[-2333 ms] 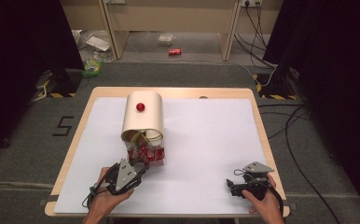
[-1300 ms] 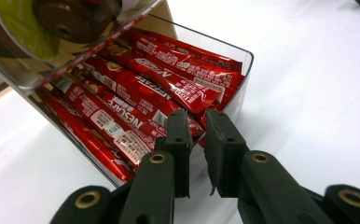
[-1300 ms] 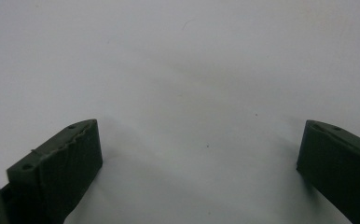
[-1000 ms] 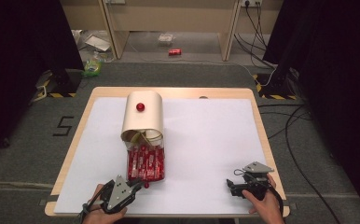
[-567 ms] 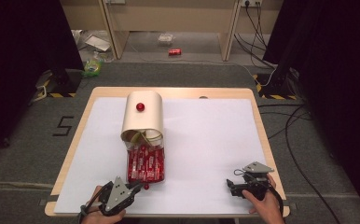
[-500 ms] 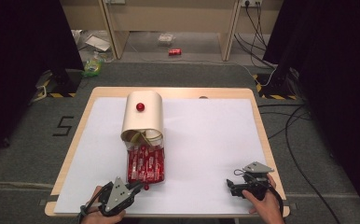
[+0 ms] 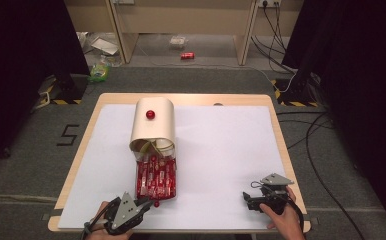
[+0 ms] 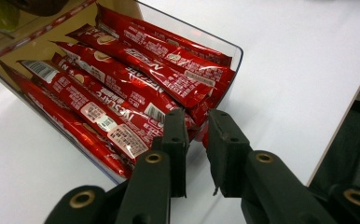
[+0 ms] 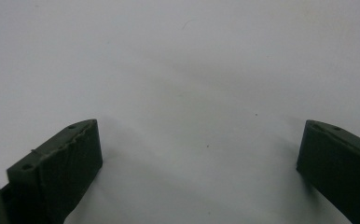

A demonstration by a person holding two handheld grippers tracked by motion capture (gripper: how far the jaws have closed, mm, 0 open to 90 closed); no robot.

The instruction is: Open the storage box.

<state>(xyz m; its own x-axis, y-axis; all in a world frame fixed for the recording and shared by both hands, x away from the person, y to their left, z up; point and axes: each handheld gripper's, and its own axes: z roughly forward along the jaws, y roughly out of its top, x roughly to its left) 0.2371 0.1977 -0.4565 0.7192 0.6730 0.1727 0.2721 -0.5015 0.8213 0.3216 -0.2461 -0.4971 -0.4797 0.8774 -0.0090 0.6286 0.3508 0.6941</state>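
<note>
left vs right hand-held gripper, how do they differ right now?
The left hand-held gripper has its jaws nearly together, having just opened slightly, at the red knob on the clear drawer of red sachets. The right hand-held gripper has its jaws wide apart over the bare white table, away from the drawer. Both sit near the table's front edge.

Both grippers are black: the left gripper [image 7: 148, 204] carries a grey three-cornered plate, as does the right gripper [image 7: 246, 196]. Brass-coloured rivets dot the left one's flat jaws at 6 o'clock; the forearms are bare.
</note>
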